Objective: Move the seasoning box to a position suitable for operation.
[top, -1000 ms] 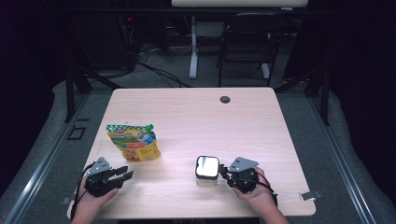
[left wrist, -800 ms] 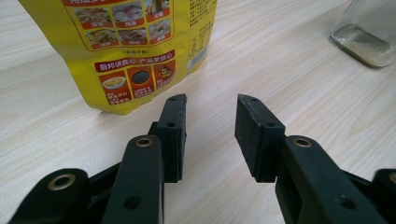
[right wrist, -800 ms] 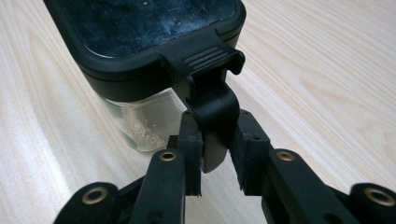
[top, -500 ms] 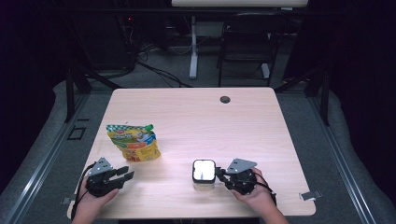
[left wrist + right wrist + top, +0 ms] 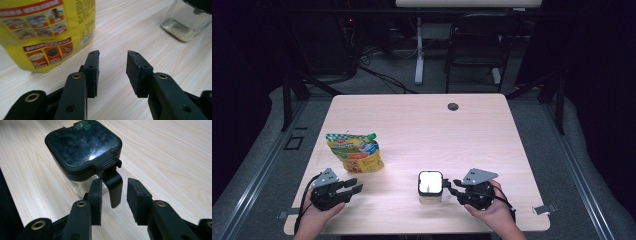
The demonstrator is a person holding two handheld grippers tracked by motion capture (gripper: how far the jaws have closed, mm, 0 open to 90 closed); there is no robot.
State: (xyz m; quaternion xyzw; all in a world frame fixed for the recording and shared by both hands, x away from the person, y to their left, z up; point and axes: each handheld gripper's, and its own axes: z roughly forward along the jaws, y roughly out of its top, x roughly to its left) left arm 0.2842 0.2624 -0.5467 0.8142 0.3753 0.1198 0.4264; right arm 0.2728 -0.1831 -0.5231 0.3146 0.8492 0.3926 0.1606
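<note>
Glass jar (image 5: 430,187) with a black lid stands on the counter (image 5: 422,125) near its front edge. Right tongs (image 5: 112,192) have just been opening; the lid's handle (image 5: 113,187) sits between the pads, apparently released. Left tongs (image 5: 112,67) hang half open, empty, near the yellow pouch (image 5: 42,32).

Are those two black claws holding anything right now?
No. The right hand-held gripper stands open around the jar's clasp; its jaws have just been opening. The left is empty.
</note>
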